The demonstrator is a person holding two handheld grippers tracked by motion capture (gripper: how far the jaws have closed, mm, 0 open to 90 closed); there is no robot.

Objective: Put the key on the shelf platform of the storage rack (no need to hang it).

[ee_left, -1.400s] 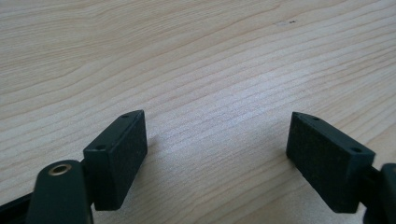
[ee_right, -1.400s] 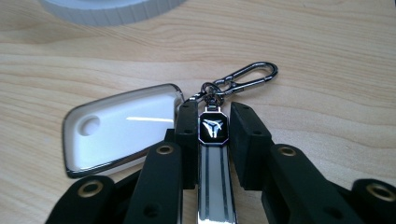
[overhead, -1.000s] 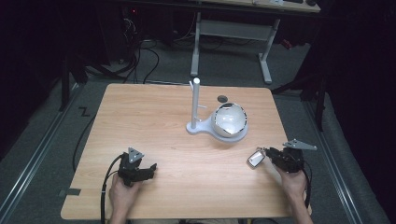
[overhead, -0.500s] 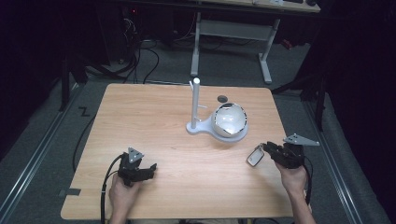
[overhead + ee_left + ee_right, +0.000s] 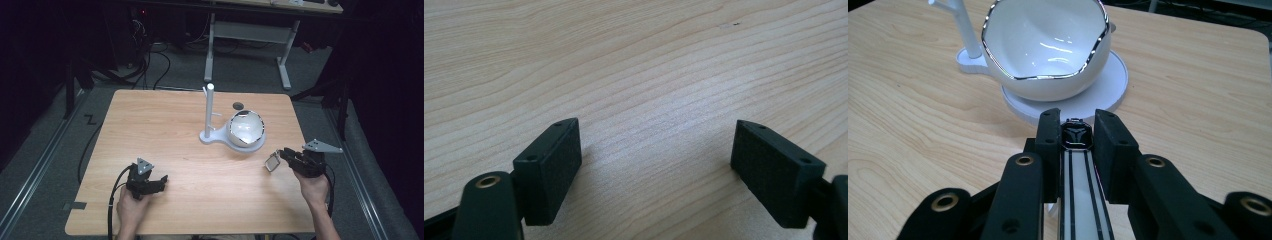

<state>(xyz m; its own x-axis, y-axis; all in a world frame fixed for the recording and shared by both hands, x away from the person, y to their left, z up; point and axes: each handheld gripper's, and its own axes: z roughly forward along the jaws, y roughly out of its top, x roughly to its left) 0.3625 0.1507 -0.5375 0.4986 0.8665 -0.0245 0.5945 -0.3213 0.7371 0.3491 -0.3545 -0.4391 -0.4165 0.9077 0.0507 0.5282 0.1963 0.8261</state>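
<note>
Left gripper (image 5: 159,181) idle near the front edge of the surface (image 5: 165,125), jaws wide open, nothing between them. My right gripper (image 5: 1075,137) has jaws clamped on a thin white strap (image 5: 1080,190) with a dark buckle end; a tag (image 5: 273,161) hangs off it. Grip is narrow, so it could twist or slip. Bowl (image 5: 1048,47) just ahead sits tilted on a stand (image 5: 210,117); a bump could roll it off.

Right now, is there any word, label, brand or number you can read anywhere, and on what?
None can be read.
Object held in the right gripper: black stripes and a small dark emblem, no legible text.
White bowl, its stand, the table: no print.
Left gripper: unmarked.
</note>
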